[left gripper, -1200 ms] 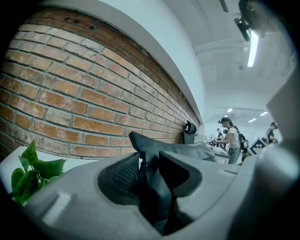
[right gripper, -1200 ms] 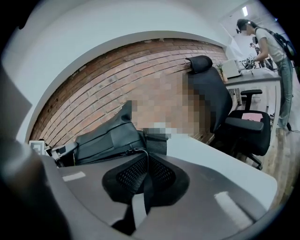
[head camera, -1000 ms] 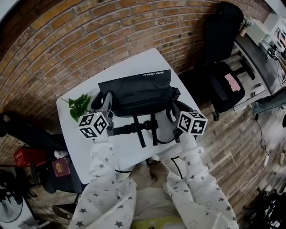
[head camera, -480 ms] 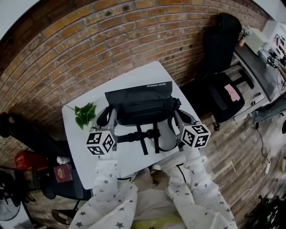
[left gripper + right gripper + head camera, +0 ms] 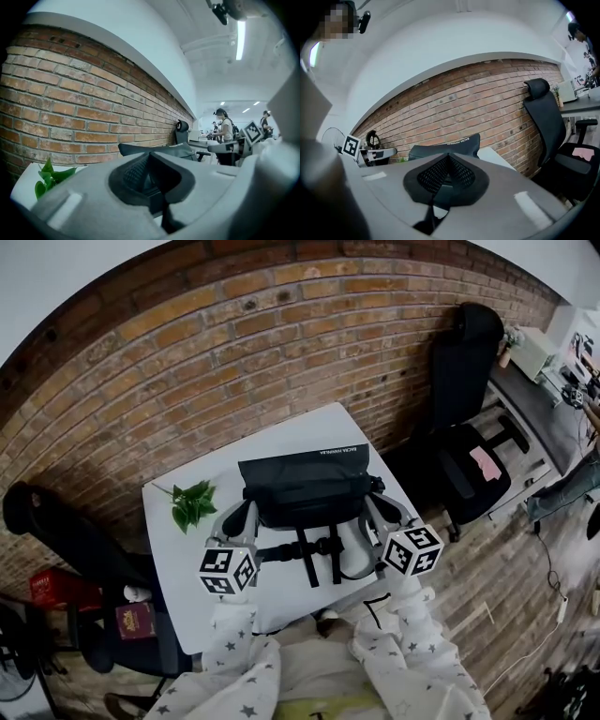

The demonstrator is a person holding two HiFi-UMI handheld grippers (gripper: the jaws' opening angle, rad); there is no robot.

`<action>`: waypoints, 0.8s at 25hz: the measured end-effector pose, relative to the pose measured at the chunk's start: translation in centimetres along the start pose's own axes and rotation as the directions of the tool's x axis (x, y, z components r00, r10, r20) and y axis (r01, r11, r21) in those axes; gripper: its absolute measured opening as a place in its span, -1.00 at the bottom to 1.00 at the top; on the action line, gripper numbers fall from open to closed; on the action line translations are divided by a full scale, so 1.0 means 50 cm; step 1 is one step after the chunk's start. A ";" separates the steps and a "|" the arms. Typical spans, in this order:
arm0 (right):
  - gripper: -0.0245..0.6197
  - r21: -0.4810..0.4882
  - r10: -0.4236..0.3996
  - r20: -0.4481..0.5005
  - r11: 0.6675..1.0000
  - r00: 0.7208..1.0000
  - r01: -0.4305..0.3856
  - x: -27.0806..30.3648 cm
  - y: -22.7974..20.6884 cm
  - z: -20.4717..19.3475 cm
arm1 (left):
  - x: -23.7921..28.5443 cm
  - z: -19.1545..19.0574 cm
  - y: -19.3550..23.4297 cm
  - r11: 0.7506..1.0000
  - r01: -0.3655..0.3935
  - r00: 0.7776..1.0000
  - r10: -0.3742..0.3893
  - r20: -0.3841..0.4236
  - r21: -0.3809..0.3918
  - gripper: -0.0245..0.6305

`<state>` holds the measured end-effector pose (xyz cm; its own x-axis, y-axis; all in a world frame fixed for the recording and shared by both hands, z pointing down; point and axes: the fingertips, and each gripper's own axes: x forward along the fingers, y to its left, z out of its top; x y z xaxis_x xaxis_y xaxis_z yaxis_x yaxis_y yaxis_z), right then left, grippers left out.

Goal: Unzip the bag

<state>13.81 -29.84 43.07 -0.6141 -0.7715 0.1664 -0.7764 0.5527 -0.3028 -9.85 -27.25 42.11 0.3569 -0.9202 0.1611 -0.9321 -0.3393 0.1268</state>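
light: even, cool; ceiling strip (image 5: 239, 40) glares | edges: fisheye-bent, dark (heavy vignette) | near foreground: blurred

Red brick wall (image 5: 234, 362) far, white table (image 5: 183, 554) near it, black office chair (image 5: 464, 418) right, wood plank floor (image 5: 506, 587), ceiling strip light (image 5: 241, 40).

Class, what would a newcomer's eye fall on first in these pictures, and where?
A black bag sits centred on a white table by a brick wall. The left tool and right tool, each cube-topped, flank it, jaws just closed on nothing. A green sprig lies at its left.
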 end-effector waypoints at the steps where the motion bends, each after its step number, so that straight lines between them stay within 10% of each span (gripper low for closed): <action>1: -0.91 -0.009 0.006 0.003 1.000 1.000 -0.006 0.000 0.008 0.007 | -0.004 0.002 -0.001 1.000 0.008 1.000 -0.008 0.000 -0.002 -0.93; 20: -0.91 -0.074 0.051 0.159 0.996 0.986 -0.040 -0.033 0.085 0.126 | -0.068 0.065 -0.019 0.997 0.047 0.998 -0.050 0.036 0.064 -0.93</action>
<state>12.41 -28.19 35.60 -0.6227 -0.7825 -0.0006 -0.7596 0.6047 -0.2394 -10.40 -24.43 38.25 0.4003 -0.9086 0.1189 -0.9162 -0.3943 0.0711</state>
